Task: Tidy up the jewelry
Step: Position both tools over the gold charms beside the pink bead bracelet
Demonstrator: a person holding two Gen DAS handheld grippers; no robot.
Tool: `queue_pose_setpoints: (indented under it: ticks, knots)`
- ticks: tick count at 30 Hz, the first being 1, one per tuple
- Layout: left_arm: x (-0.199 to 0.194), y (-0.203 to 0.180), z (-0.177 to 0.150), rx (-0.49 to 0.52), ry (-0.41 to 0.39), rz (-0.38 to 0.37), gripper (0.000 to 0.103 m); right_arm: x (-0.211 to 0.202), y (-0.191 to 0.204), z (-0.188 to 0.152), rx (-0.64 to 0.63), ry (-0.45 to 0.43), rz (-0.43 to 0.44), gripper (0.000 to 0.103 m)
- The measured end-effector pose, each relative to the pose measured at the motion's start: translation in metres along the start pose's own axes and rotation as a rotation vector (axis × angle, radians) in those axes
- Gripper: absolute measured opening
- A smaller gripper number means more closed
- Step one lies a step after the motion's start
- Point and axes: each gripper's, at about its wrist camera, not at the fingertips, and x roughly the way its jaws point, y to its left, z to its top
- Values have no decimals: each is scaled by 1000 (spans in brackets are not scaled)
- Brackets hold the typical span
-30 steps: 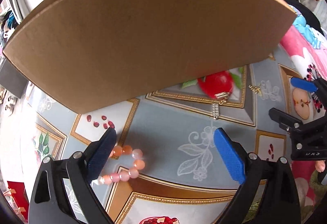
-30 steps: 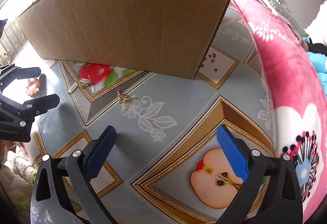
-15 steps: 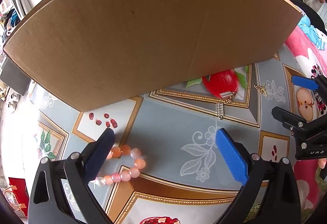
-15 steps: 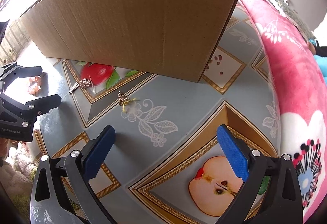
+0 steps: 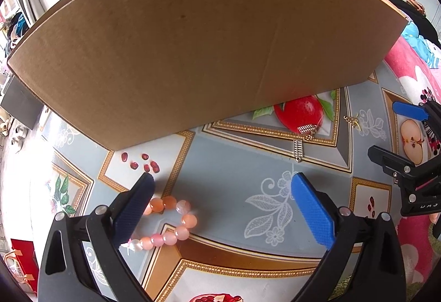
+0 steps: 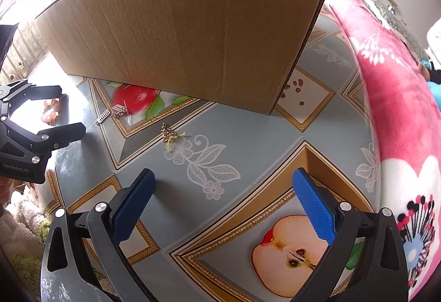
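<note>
Change since a second ago: both views sit slightly farther back from the box [image 5: 193,53], so more tablecloth [image 5: 234,172] shows.

Box: plain corrugated cardboard, upright.
Bracelet [image 5: 171,222]: round peach and pink beads, looped on the cloth, touching the left gripper's [image 5: 220,208] left pad.
Metal pieces: ribbed silver link strip [image 5: 299,149]; small gold chain [image 6: 168,133] (yellow thread attached).
Left gripper: spread wide, holding nothing.
Right gripper [image 6: 223,208]: likewise wide, empty, above the cloth.
</note>
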Motion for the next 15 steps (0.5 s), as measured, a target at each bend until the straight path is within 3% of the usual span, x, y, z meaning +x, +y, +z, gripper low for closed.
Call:
queue_pose_setpoints:
  ticks: [3,8,10,15]
  knots:
    - [0,1,-3,5,-11,-1,98,-3,5,1,-17,4,-22,95]
    - [1,5,-8,17,-21,-8,98,-24,25,1,-52,-103,-67,95]
    - [0,12,-8,-11,-31,23,98,-30,32,1,-56,-129,-57,95]
    - [-26,29,-6,-68,-174,-31,97,-37,51,-4,-69,-166,-22,95]
